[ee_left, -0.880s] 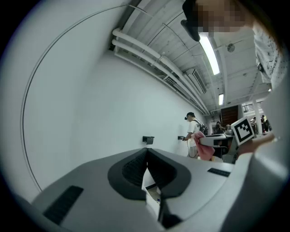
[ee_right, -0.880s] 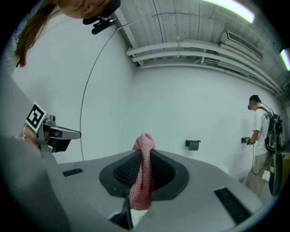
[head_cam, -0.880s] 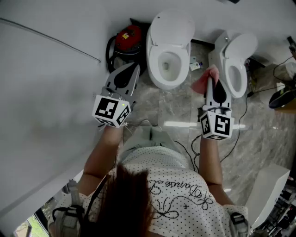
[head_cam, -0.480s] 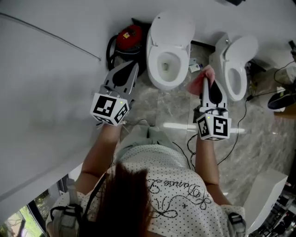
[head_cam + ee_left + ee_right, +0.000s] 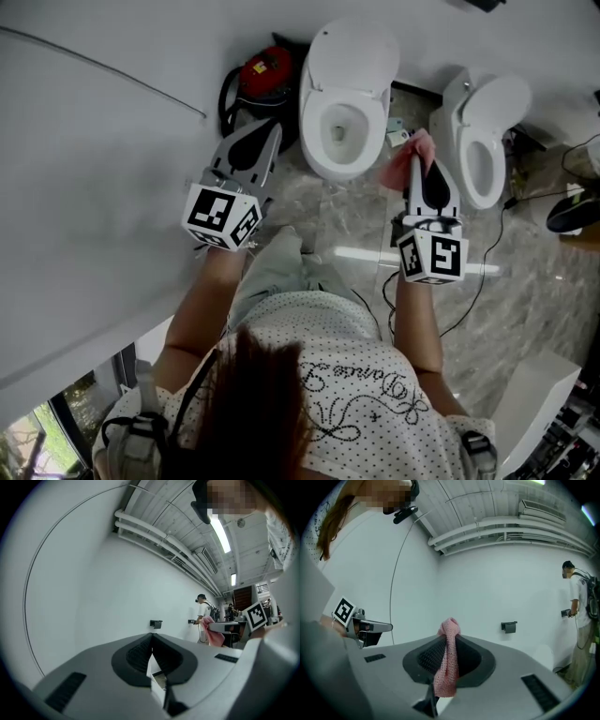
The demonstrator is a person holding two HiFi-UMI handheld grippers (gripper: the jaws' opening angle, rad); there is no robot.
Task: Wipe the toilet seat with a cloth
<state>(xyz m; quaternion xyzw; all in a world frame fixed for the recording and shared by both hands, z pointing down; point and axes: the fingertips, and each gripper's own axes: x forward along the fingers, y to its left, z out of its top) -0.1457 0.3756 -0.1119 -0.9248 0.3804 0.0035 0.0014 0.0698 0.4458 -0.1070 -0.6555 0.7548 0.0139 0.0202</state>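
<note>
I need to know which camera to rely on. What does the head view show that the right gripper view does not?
Only the head view: a toilet, a second toilet, a red object by the wall, and the marble floor.
Only the right gripper view: another person at the right, a black holder on the wall, and ceiling pipes.
Both: the pink cloth clamped in the right tool, and the left tool.
</note>
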